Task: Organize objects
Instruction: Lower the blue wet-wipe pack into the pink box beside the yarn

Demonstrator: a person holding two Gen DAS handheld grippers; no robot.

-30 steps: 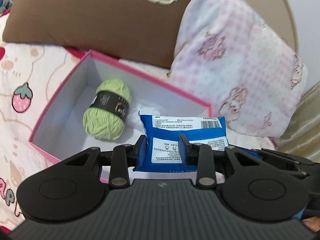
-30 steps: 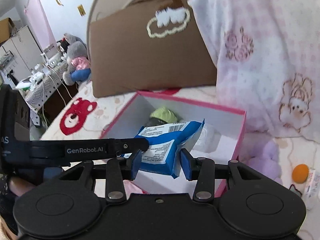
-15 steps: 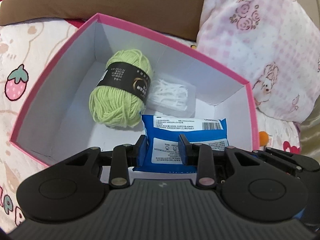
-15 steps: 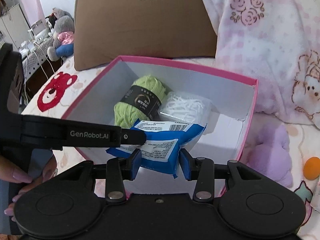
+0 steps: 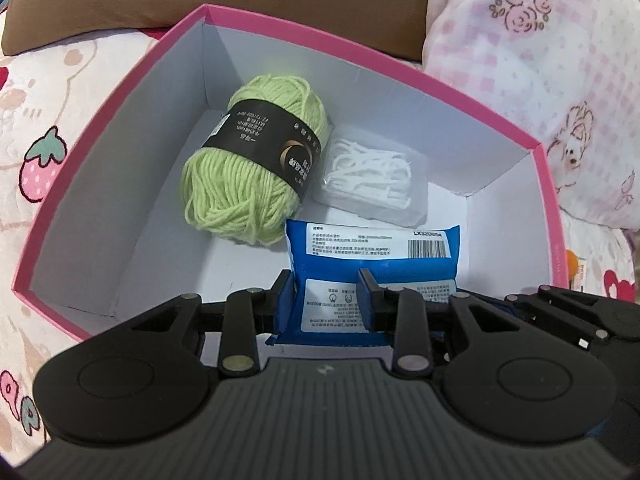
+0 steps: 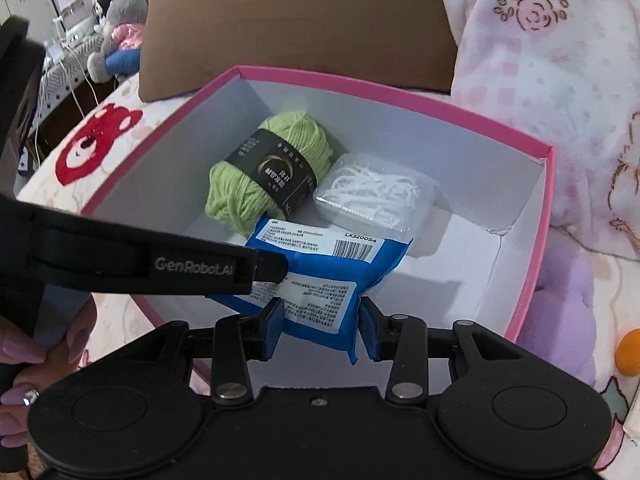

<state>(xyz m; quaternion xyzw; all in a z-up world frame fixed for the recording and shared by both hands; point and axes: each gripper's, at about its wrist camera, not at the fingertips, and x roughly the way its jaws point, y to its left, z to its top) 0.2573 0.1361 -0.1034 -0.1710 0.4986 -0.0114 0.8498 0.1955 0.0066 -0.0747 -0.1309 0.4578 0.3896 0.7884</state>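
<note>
Both grippers hold one blue wet-wipes pack [image 5: 374, 264] together, probably because the soft pack would sag or twist if only one end were pinched. The left gripper [image 5: 325, 302] is clenched on the pack's near edge. The right gripper [image 6: 319, 327] also has the pack between its pads, which press its right end, so I read it as grasping the pack too. The pack hangs over the near right part of the pink box [image 5: 120, 92], above the white floor; whether it already touches the floor I cannot tell. Inside the box, at about 11 o'clock from the pack, lies a green yarn ball [image 5: 250, 176] with a black band. At about 12 o'clock, just beside the yarn, lies a clear box of white floss picks [image 5: 372, 178]. These two fill the far half, so the free place is the near half, and the pack's far edge is close to both. In my judgement the pack can go down here without pushing them. Around the box are a brown pillow [image 6: 296, 20], a pink blanket [image 5: 532, 60], and a small orange ball [image 6: 628, 352] at 3 o'clock, outside.
</note>
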